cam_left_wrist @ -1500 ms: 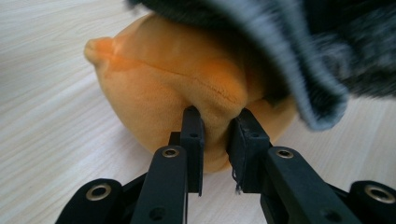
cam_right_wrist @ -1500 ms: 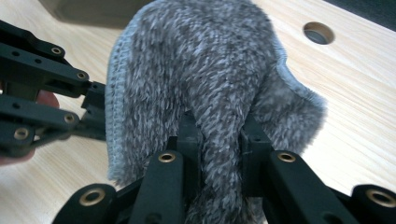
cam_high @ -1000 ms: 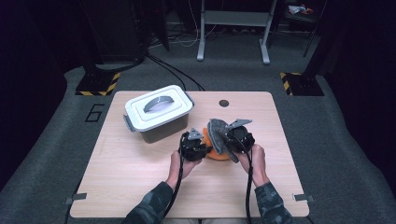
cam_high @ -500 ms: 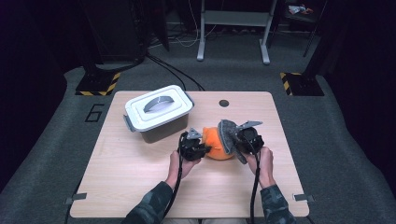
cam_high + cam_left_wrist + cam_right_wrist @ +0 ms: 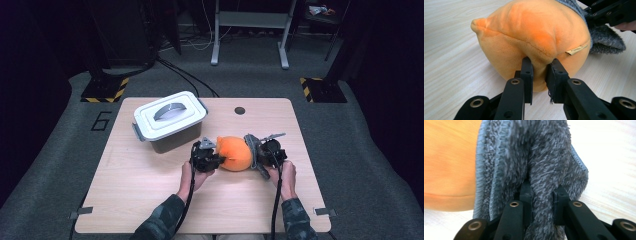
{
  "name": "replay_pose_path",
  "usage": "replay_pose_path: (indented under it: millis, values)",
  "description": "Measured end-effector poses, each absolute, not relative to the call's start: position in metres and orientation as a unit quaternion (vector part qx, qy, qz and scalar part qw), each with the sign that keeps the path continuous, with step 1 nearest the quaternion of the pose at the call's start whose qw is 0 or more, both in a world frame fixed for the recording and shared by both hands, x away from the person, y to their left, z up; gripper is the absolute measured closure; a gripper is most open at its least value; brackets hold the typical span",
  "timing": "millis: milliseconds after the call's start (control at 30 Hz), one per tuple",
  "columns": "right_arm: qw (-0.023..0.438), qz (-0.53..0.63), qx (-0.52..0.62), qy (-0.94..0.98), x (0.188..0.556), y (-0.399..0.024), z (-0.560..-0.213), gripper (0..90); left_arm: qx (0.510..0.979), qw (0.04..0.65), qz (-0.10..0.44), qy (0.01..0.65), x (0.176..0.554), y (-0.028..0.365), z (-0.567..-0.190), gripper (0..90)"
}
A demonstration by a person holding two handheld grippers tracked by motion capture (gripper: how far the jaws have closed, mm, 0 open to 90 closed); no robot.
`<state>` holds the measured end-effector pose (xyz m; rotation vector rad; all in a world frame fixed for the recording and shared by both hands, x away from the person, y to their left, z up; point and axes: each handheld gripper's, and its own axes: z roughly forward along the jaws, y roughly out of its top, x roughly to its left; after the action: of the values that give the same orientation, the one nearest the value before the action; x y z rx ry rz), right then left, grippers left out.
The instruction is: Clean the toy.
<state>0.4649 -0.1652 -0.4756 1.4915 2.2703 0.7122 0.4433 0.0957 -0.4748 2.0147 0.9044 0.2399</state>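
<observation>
**Orange plush pinched from both ends**

Orange plush [image 5: 235,153] lying on the desk [image 5: 150,200], right of centre, just in front of the lidded grey box [image 5: 170,121]. Long axis roughly across the desk; pointed orange tip probably toward the far side, hard to judge from above. Grey furry part [image 5: 544,165] at its right end. Left tool [image 5: 539,72] nearly closed, pinching a fold of orange fabric. Right tool [image 5: 541,195] equally narrow, clamped on the grey fur.

Both forearms reach in side by side, left claw [image 5: 218,159] and right claw [image 5: 256,152] each pinched tight, facing each other.
</observation>
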Motion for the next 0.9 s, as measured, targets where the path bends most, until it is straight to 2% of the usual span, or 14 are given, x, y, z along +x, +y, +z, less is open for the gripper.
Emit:
replay_pose_path:
  millis: [300, 500, 667, 833, 900]
  values:
    - [0.162, 0.249, 0.534, 0.792, 0.466, -0.176, -0.48, 75.6, 0.813, 0.443, 0.096, 0.366, 0.444, 0.099, -0.476, 76.4]
    - [0.208, 0.285, 0.525, 0.775, 0.448, -0.183, -0.44, 75.9, 0.81, 0.446, 0.098, 0.367, 0.444, 0.098, -0.476, 76.4]
    - [0.217, 0.324, 0.482, 0.784, 0.437, -0.163, -0.404, 75.7, 0.813, 0.444, 0.098, 0.363, 0.445, 0.097, -0.476, 76.1]
    - [0.199, 0.289, 0.454, 0.819, 0.452, -0.132, -0.419, 75.8, 0.817, 0.446, 0.093, 0.354, 0.445, 0.099, -0.476, 74.2]
    - [0.198, 0.276, 0.459, 0.821, 0.456, -0.128, -0.425, 75.8, 0.81, 0.455, 0.092, 0.357, 0.444, 0.099, -0.477, 69.1]
